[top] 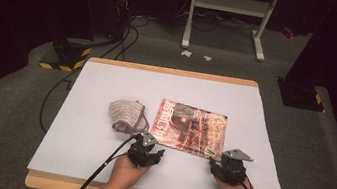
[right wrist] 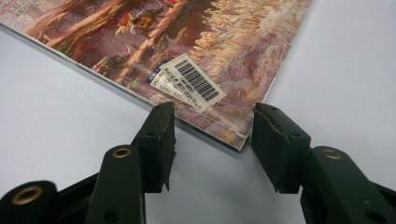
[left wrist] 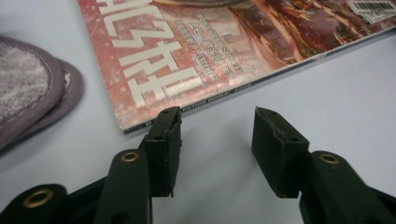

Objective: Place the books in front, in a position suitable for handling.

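Both grippers lining up on the magazine (top: 190, 128), lying flat on the surface (top: 87, 148).
Left gripper (left wrist: 217, 123) and right gripper (right wrist: 212, 121) fingers wide open, holding nothing; keeping them low should help catching the near corners.

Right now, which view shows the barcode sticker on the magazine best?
The right gripper view: the barcode sticker lies large and sharp on the magazine corner, just ahead of the open right tongs. The left gripper view catches part of it at the top edge. In the high view it is too small to make out.
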`<state>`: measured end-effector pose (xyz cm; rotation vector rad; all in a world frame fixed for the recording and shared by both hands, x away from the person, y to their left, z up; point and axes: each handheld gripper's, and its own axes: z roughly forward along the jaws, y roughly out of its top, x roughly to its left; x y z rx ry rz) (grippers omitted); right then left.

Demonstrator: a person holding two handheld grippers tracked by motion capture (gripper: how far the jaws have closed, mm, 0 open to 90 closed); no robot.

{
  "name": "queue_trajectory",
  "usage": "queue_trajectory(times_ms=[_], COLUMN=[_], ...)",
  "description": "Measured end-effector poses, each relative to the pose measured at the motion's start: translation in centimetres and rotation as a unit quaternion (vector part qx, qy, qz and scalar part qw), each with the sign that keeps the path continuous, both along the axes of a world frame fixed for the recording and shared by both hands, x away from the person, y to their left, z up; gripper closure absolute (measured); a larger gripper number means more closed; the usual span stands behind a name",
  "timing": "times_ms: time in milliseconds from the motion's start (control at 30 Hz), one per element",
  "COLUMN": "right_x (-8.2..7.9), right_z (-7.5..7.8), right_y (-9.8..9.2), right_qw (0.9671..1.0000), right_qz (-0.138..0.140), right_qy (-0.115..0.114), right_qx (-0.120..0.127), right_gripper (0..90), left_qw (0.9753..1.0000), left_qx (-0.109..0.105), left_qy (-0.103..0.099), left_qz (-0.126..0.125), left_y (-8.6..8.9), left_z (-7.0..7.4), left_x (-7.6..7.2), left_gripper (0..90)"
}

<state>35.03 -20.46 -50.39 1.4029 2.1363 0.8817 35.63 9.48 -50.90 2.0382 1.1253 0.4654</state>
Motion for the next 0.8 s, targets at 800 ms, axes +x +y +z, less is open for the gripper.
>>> queue_trajectory(times_ms=[800], right_x=[-0.7], right_z=[-0.2], right_y=[0.9], right_qw=[0.9995], right_qz=[0.015], right_qy=[-0.002], right_qx=[0.026], right_gripper=[47.6], left_qw=[0.9997], left_qx=[0.017], left_qy=[-0.007], left_qz=[0.014], left_y=[2.1], left_z=[-0.1], left_x=[1.8], left_gripper=[40.4])
